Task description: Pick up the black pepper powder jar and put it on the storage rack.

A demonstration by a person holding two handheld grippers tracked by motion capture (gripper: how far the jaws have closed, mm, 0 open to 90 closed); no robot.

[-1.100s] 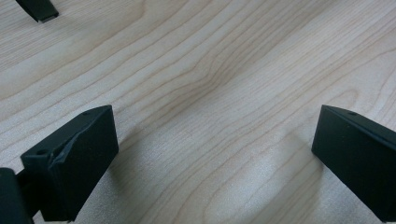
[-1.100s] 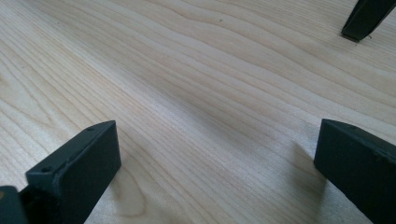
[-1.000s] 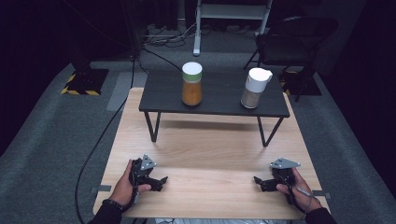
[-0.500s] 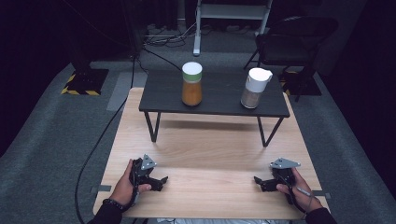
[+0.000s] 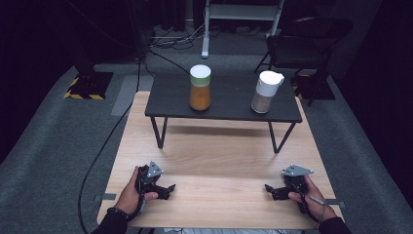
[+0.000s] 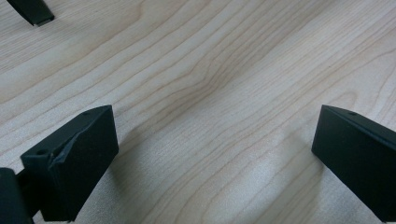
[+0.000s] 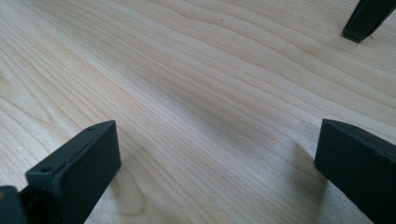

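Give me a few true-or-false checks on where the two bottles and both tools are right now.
1. Both bottles stand upright on the small black table. True.
2. The bottle with orange contents has a green band under its white cap. True.
3. The left tool is shut on a bottle. False: its jaws stand wide apart over bare wood, holding nothing.
4. The bottle with the white spout lid lies on its side. False: it stands upright, apart from the orange one.
5. The right tool rests low at the near edge of the wooden table, open. True.
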